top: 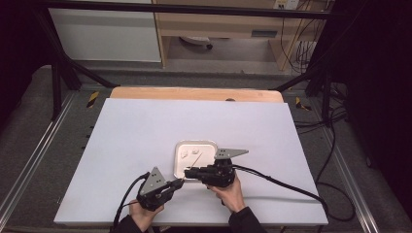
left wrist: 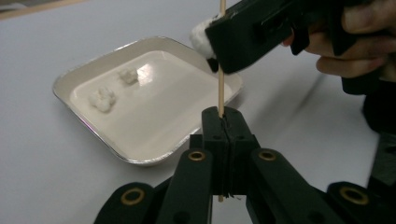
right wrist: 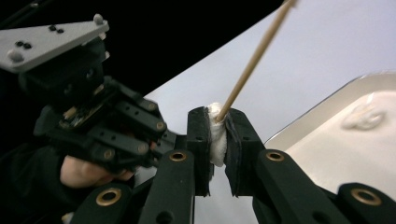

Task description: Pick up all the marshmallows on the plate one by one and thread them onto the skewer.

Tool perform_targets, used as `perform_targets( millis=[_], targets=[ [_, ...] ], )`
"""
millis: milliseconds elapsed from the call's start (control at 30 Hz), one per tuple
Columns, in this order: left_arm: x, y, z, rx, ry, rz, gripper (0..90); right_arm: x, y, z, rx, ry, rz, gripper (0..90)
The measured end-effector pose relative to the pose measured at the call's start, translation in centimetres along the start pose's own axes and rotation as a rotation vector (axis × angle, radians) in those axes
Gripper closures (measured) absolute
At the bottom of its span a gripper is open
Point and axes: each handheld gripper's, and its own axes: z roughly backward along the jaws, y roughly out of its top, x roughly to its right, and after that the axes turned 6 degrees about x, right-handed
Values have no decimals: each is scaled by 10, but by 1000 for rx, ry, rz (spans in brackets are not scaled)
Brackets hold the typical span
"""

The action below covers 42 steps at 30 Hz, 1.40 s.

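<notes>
Your left hand-held gripper (left wrist: 223, 122) is clenched on a thin wooden stick (left wrist: 221, 91), just in front of the tray (left wrist: 84, 77) on the white worktop (top: 136, 131). Your right hand-held gripper (right wrist: 218, 135) squeezes a soft cotton ball (right wrist: 216, 135) on that stick. The stick could snap, so hold it low. Its top end is cut off.

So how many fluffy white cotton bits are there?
3. Two cotton bits lie in the tray: one near its left side, one farther back. A third is squeezed in the right gripper, on the wooden stick. The grippers may hide more.
</notes>
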Motion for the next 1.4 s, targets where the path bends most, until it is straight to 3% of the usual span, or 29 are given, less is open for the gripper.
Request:
perform_targets(
  millis=[67, 333, 400, 600, 733, 933, 1033, 1067, 1100, 1233, 1400],
  targets=[
    [-4, -2, -1, -5, -22, 42, 888, 0, 1, -1, 1, -13, 22, 815],
    [-2, -2, -3, -17, -4, 29, 887, 0, 0, -4, -10, -26, 6, 805],
    [-4, 1, -2, 10, -11, 48, 886, 1, -1, -5, -25, -19, 2, 804],
    [-4, 0, -4, 2, -6, 55, 886, 1, -3, -8, -31, -28, 9, 777],
    [-7, -1, -2, -3, -1, 65, 885, 0, 1, -4, -19, -57, 33, 648],
    [-18, -3, 8, 2, 8, 93, 884, 3, 15, 8, -17, -165, 106, 377],
    [-24, -5, 12, -2, 4, 109, 883, 7, 19, 12, -39, -224, 143, 257],
    [-27, -6, 13, 7, 0, 96, 883, 8, 20, 13, -52, -240, 158, 221],
    [-28, -7, 16, -12, 10, 113, 882, 10, 21, 13, -63, -254, 175, 191],
    [-34, -9, 22, -14, 21, 122, 882, 18, 23, 11, -95, -301, 198, 140],
    [-39, -10, 26, -13, 22, 131, 880, 31, 27, 7, -111, -356, 187, 102]
  ],
)
